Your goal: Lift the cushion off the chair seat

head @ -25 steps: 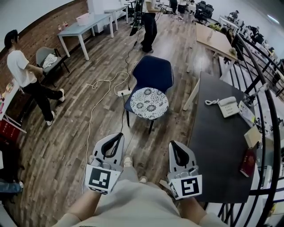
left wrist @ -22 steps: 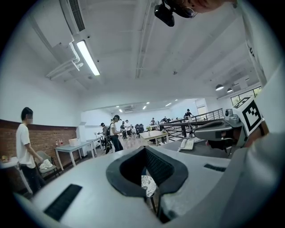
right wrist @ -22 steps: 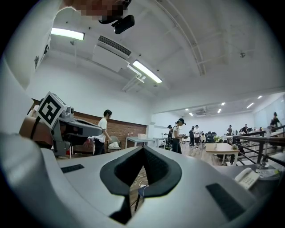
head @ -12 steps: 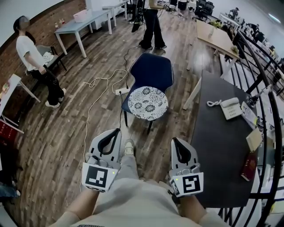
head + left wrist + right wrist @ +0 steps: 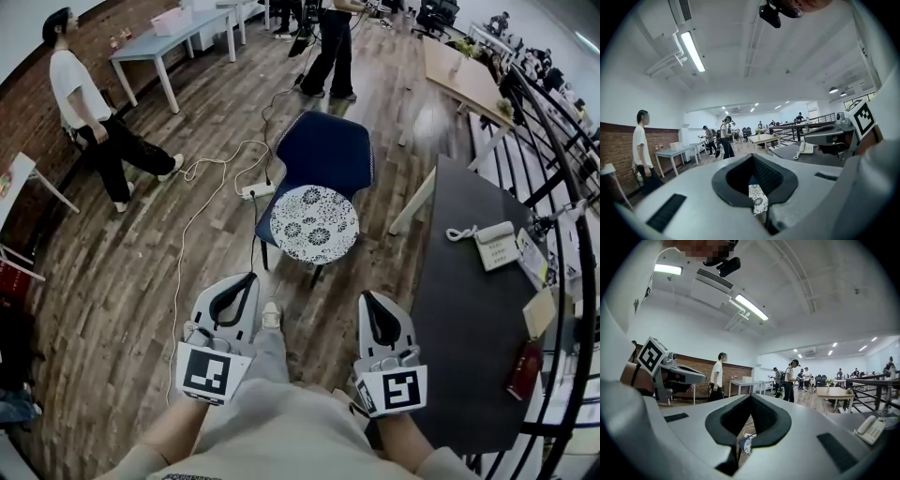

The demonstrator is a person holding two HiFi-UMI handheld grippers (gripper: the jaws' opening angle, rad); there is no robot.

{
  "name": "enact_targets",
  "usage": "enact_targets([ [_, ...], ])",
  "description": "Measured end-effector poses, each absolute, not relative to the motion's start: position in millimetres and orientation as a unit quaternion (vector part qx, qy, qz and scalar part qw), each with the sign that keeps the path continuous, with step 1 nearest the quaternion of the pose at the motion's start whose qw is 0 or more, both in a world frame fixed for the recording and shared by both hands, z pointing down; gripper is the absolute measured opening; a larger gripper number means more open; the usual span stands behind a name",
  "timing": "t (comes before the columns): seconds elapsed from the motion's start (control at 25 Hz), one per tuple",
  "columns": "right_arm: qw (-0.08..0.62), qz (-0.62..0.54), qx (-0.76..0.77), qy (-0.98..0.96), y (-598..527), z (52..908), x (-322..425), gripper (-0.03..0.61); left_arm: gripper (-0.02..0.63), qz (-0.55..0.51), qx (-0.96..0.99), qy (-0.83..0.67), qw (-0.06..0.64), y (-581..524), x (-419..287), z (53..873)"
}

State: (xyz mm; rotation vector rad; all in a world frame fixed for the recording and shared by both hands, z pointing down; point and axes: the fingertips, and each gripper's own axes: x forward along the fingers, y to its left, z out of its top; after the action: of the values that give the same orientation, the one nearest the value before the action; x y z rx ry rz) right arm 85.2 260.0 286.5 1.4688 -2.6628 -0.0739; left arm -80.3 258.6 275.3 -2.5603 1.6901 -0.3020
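Note:
A round white cushion with a dark floral print (image 5: 314, 223) lies on the seat of a dark blue chair (image 5: 326, 155) ahead of me on the wood floor. My left gripper (image 5: 246, 280) and right gripper (image 5: 368, 299) are held side by side in front of my body, well short of the chair, both shut and empty. In the left gripper view a strip of the cushion (image 5: 757, 198) shows through the loop of the left gripper (image 5: 752, 155). Below the meeting tips of the right gripper (image 5: 751, 396), the right gripper view shows the cushion's edge (image 5: 747, 444).
A long dark table (image 5: 464, 319) with a white phone (image 5: 494, 246) stands close on the right, against a black railing (image 5: 562, 178). A power strip and white cable (image 5: 251, 192) lie left of the chair. One person (image 5: 89, 94) stands at left, another (image 5: 333, 47) beyond the chair.
Both grippers moved forward together with me, and the chair with its cushion looks a little nearer. The person at left stepped out from the wall into the room.

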Motion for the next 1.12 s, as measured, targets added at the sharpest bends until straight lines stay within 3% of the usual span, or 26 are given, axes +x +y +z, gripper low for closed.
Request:
enact_targets([
  [0.76,0.072,-0.005,0.483,-0.873,76,293,31,0.002,0.003,-0.124,-0.838,0.532,-0.018,80,-122,296],
  [1.12,0.071,-0.015,0.511,-0.856,-20,278,10,0.002,0.003,-0.121,-0.854,0.507,-0.004,-21,-144,284],
])
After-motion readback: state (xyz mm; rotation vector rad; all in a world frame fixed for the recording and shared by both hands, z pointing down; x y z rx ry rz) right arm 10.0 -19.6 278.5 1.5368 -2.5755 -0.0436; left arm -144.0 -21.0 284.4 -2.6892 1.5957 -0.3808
